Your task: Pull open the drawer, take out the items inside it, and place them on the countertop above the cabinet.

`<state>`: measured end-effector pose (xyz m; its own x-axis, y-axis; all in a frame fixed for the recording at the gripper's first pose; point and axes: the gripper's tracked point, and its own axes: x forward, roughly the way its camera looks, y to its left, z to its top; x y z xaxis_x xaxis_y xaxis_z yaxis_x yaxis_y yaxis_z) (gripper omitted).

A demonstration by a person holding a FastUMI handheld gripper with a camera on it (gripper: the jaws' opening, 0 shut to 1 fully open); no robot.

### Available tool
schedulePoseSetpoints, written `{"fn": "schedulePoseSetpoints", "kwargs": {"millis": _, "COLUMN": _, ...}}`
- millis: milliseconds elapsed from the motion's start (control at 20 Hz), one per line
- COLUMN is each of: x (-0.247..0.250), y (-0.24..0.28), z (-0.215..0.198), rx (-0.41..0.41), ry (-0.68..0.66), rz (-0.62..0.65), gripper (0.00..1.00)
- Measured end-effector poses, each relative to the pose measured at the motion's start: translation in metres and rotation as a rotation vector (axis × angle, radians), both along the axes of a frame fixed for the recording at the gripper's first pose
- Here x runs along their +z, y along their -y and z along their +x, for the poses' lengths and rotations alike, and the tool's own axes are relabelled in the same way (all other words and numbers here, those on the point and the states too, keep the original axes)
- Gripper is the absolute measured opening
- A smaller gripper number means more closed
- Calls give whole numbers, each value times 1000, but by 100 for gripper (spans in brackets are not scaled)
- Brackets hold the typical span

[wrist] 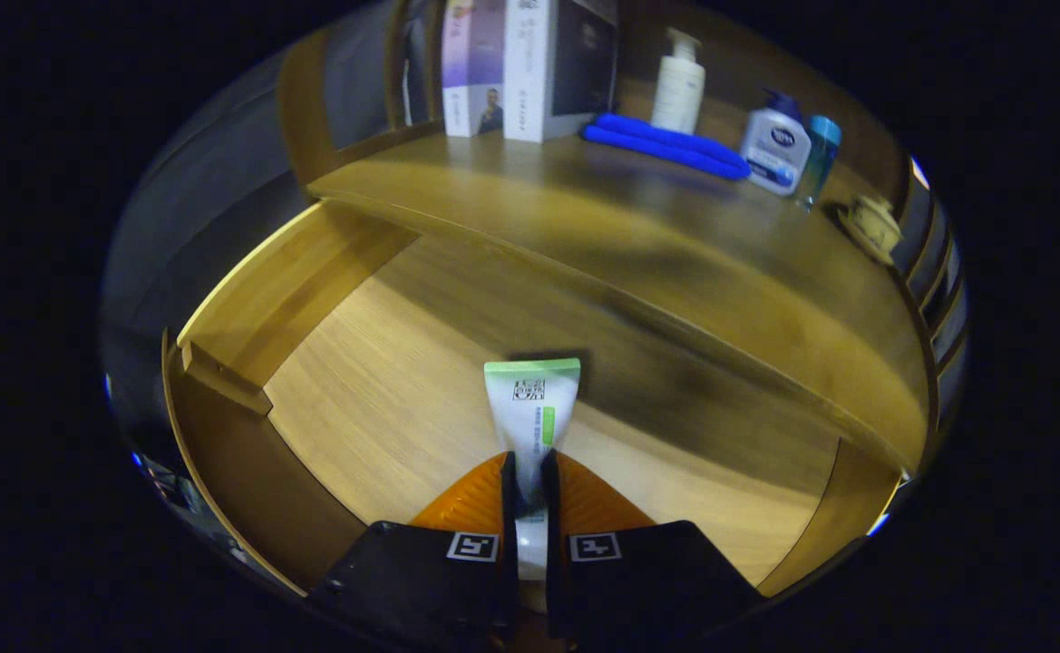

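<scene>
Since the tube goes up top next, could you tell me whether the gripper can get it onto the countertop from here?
Probably yes: the gripper is shut on the tube over the open drawer, and the countertop's near part lies bare.

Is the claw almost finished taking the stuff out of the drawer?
Partway. Done: the drawer is pulled open under the countertop. In hand: the claw is shut on a white and green tube, which pokes out above the drawer floor. Left: putting the tube up on the countertop, where the bottles and blue cloth sit. The rest of the drawer floor that shows looks bare.
</scene>
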<state>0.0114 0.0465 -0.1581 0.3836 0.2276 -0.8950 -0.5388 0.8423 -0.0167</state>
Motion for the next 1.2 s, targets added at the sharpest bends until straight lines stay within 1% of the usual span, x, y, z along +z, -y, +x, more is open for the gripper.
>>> {"fn": "schedulePoseSetpoints", "kwargs": {"millis": 100, "x": 6, "y": -8, "z": -3, "rx": 29, "ry": 17, "rz": 21, "gripper": 14}}
{"fn": "schedulePoseSetpoints", "kwargs": {"millis": 350, "x": 23, "y": -24, "z": -18, "rx": 74, "ry": 53, "rz": 86, "gripper": 14}}
{"fn": "schedulePoseSetpoints", "kwargs": {"millis": 650, "x": 42, "y": -28, "z": -25, "rx": 96, "ry": 85, "rz": 122, "gripper": 14}}
{"fn": "schedulePoseSetpoints", "kwargs": {"millis": 750, "x": 53, "y": -32, "z": -26, "rx": 104, "ry": 104, "rz": 153, "gripper": 14}}
{"fn": "schedulePoseSetpoints", "kwargs": {"millis": 950, "x": 83, "y": -40, "z": -22, "rx": 99, "ry": 135, "rz": 235, "gripper": 14}}
{"fn": "schedulePoseSetpoints", "kwargs": {"millis": 1200, "x": 110, "y": -40, "z": 2, "rx": 55, "ry": 185, "rz": 269, "gripper": 14}}
